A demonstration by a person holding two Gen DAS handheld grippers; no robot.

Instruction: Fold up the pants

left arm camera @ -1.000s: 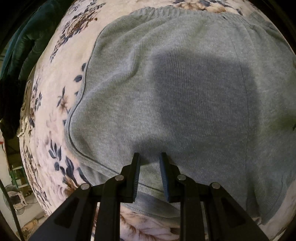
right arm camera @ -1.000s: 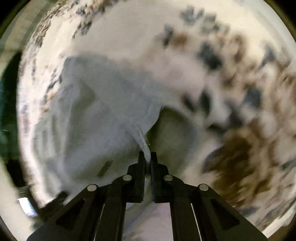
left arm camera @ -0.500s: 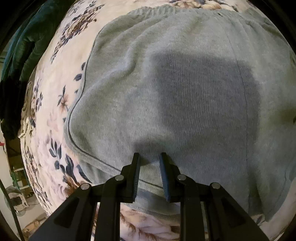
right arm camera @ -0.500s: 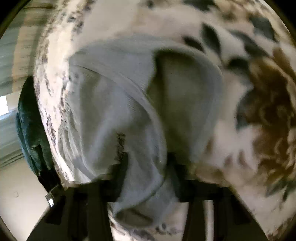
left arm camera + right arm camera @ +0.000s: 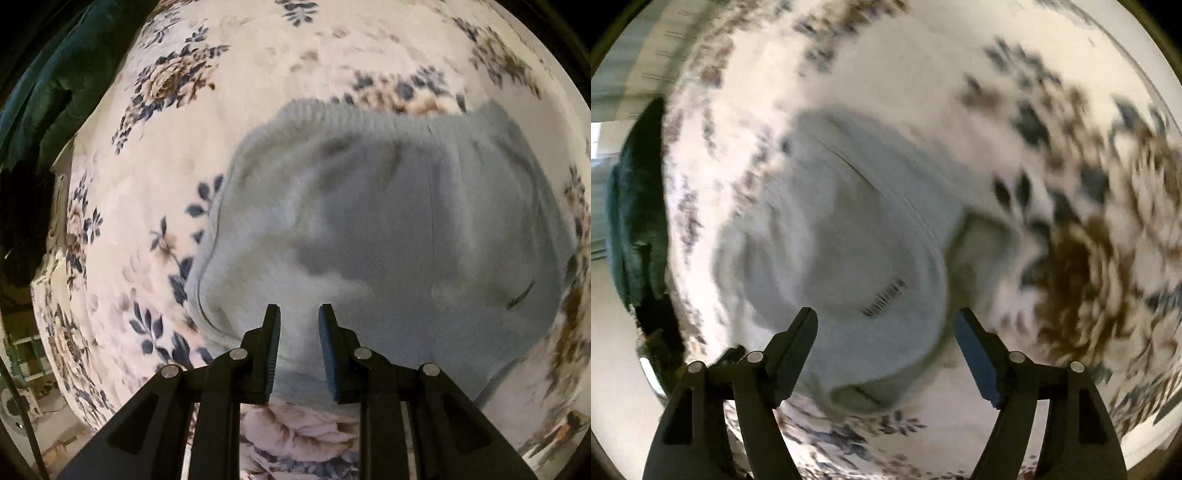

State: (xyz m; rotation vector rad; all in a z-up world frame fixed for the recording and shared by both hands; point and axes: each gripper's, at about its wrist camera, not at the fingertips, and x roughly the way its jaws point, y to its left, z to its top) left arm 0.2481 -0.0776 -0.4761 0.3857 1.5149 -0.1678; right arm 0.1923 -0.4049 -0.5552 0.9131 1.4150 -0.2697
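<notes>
On the floral bedspread (image 5: 159,155), from my left: dark green cloth (image 5: 40,99) at the far edge. Pants (image 5: 388,229), grey ribbed knit, lie folded into a compact bundle, waistband away from me. Left gripper (image 5: 297,314) hovers at the near hem, jaws narrowly parted, holding nothing. Right gripper (image 5: 886,321) stands wide over the bundle, empty. I judge the knit soft, light, limp, not slippery. Best hold: a doubled hem or the ribbed waistband, pinching all layers together.
</notes>
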